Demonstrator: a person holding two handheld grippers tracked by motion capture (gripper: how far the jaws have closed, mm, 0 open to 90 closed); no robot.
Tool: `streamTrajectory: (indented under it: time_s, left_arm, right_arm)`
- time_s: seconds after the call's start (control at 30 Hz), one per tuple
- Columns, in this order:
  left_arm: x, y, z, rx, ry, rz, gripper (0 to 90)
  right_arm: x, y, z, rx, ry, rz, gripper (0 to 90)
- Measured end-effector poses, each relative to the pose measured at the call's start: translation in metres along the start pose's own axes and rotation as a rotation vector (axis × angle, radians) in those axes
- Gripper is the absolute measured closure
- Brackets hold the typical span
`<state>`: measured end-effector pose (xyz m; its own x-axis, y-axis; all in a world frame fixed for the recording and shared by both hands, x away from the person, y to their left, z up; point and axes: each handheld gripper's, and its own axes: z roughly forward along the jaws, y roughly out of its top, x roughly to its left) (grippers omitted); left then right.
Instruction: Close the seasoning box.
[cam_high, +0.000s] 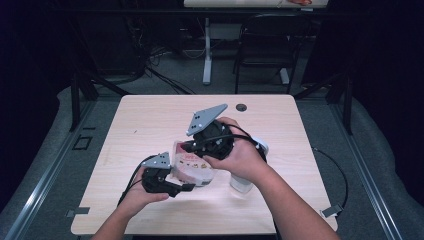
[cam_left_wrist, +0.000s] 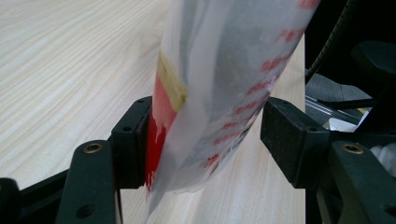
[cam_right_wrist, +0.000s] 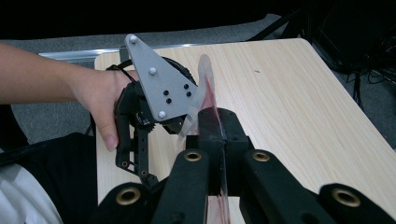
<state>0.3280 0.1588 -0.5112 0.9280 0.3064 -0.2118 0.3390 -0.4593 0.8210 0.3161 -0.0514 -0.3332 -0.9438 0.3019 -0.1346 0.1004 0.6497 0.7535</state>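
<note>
Right gripper (cam_right_wrist: 218, 140) first: its two black jaws are pressed together on the thin edge of the plastic bag (cam_right_wrist: 205, 84), clamped flat between the pads, and the film rises straight up from the tips. Just past that bag edge, a little to its left in the right gripper view, sits the left gripper (cam_right_wrist: 154, 122) with its grey plate (cam_right_wrist: 161, 84), a hand wrapped round its body. In the left gripper view the left gripper (cam_left_wrist: 205, 140) has its jaws spread; the bag (cam_left_wrist: 219, 84), white with red print, hangs between them, lying against one pad and clear of the other. Beyond both tools stretches the pale wooden table (cam_right_wrist: 289, 93). From above, the bag (cam_high: 192, 167) sits between the two grippers, and a white bottle (cam_high: 241, 184) stands just under the right forearm.
</note>
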Motion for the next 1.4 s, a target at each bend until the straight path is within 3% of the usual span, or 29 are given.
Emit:
streamTrajectory:
  time_s: [0.2, 0.63, 1.23, 1.4]
  left_arm:
    - [0.000, 0.000, 0.000, 0.006, 0.004, -0.003, 38.5]
    - [0.001, 0.000, -0.003, 0.009, -0.025, 0.001, 56.9]
    - [0.002, 0.002, -0.006, 0.063, 0.002, -0.003, 61.7]
    - [0.003, 0.001, -0.007, 0.081, -0.010, -0.003, 62.1]
  right_arm:
    - [0.001, 0.000, 0.001, -0.001, 0.002, -0.002, 90.0]
    - [-0.001, -0.002, -0.002, -0.014, 0.005, 0.005, 89.9]
    - [-0.006, -0.012, -0.004, -0.024, -0.001, 0.030, 87.6]
    - [-0.007, -0.014, -0.005, -0.028, -0.003, 0.039, 84.8]
